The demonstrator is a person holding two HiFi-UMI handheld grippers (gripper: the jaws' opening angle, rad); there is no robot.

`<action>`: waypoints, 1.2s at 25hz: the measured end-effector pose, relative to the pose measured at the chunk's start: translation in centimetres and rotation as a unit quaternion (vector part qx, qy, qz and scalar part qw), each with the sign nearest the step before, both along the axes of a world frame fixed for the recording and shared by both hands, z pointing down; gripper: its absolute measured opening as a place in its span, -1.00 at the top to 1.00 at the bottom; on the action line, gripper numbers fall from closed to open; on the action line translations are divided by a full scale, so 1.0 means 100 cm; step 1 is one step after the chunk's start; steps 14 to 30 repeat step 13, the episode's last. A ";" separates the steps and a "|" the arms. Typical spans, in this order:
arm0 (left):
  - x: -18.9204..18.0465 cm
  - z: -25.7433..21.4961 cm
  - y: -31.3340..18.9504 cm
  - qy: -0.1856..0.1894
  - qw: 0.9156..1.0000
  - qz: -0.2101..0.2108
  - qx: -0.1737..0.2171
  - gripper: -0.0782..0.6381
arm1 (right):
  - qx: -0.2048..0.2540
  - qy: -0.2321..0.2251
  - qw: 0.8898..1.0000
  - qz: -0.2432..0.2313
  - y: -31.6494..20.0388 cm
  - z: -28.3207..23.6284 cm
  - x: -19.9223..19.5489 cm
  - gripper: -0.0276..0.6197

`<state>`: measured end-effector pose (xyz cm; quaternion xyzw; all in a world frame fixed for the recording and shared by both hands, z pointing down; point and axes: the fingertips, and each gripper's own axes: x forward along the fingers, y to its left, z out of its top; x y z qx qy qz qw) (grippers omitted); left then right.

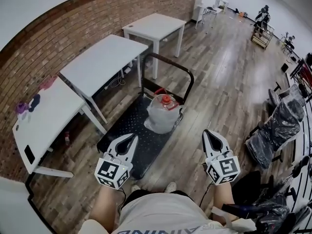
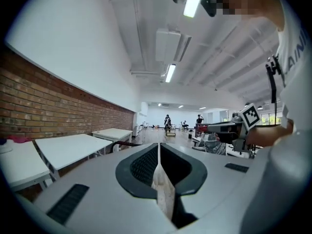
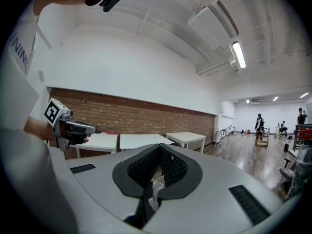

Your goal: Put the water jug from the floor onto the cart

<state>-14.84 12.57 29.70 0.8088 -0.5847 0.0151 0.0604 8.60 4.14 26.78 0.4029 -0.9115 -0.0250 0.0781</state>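
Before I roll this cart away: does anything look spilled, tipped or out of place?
Nothing stands out. The water jug appears upright on the cart, red cap on, with no puddle visible around it. It does sit close to the deck's right edge in the head view.

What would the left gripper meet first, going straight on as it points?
Probably nothing near: the left gripper points level down the open room, above the water jug; the cart handle lies close, depth unclear.

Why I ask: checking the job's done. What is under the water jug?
The water jug stands on the black cart, near its handle. The cart surface directly beneath is hidden.
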 end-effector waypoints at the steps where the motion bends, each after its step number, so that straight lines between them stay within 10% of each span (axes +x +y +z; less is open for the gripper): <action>1: -0.008 -0.001 0.002 0.003 1.000 -0.005 0.001 0.74 | 0.000 0.002 1.000 -0.006 0.002 -0.001 -0.009 0.90; 30: -0.032 0.007 0.008 -0.007 1.000 -0.015 -0.002 0.74 | -0.004 0.002 1.000 -0.025 0.008 0.005 -0.043 0.90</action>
